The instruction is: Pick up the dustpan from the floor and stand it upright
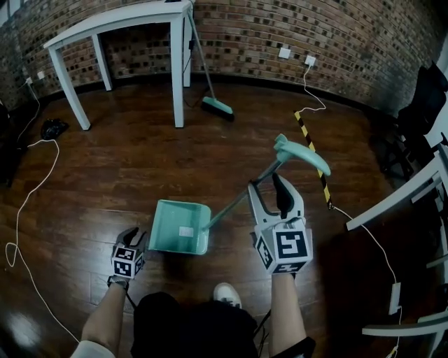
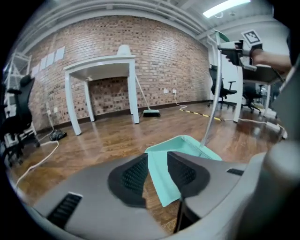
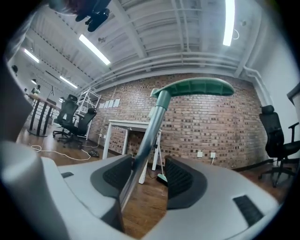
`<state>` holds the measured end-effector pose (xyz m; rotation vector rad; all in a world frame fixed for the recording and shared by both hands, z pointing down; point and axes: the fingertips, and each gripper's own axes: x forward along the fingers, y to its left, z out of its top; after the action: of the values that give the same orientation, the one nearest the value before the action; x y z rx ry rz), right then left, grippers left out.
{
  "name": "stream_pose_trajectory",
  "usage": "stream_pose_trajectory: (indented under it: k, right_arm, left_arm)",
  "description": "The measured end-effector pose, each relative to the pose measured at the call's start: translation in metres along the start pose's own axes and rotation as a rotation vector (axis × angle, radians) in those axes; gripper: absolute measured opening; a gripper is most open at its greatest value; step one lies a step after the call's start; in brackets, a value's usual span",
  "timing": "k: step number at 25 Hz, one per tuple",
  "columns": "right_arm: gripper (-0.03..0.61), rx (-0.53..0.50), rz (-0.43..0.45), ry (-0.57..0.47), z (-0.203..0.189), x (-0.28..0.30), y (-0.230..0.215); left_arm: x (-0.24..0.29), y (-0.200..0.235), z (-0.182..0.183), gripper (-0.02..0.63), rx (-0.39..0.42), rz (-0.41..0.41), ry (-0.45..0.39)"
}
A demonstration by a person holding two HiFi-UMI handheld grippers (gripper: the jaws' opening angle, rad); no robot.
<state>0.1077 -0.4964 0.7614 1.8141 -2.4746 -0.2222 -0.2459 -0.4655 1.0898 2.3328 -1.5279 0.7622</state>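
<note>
The teal dustpan [image 1: 180, 227] sits on the wooden floor with its grey pole [image 1: 241, 196] slanting up and right to a teal grip [image 1: 302, 154]. My right gripper [image 1: 269, 187] is open around the pole just below the grip. In the right gripper view the pole [image 3: 147, 136] leans on the left pad and a gap shows before the right pad. My left gripper [image 1: 133, 236] hovers open just left of the pan. In the left gripper view the pan's corner [image 2: 161, 176] shows through the gap between the pads [image 2: 133, 176], and they do not press on it.
A white table [image 1: 140, 21] stands at the back with a teal broom [image 1: 215, 105] leaning on it. A yellow-black strip [image 1: 315, 157] and white cables [image 1: 28, 203] lie on the floor. White table legs [image 1: 392, 203] and office chairs crowd the right side. A shoe [image 1: 225, 294] is just behind the pan.
</note>
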Motion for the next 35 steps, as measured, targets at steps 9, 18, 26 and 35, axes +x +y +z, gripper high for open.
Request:
stream_pose_trajectory:
  k: [9, 18, 26, 35]
  right_arm:
    - [0.231, 0.001, 0.109, -0.015, 0.003, -0.011, 0.016]
    - [0.01, 0.0, 0.027, 0.062, 0.062, -0.039, -0.038]
    - [-0.017, 0.039, 0.011, 0.082, 0.241, -0.041, -0.072]
    - [-0.017, 0.123, -0.013, 0.107, 0.437, -0.117, -0.059]
  left_arm:
    - [-0.012, -0.01, 0.05, 0.108, 0.111, 0.001, -0.065]
    - [-0.084, -0.027, 0.167, 0.006, 0.016, -0.011, -0.195]
    - [-0.217, -0.03, 0.382, 0.005, 0.066, -0.03, -0.302]
    - [-0.422, -0.044, 0.566, 0.005, 0.045, -0.051, -0.412]
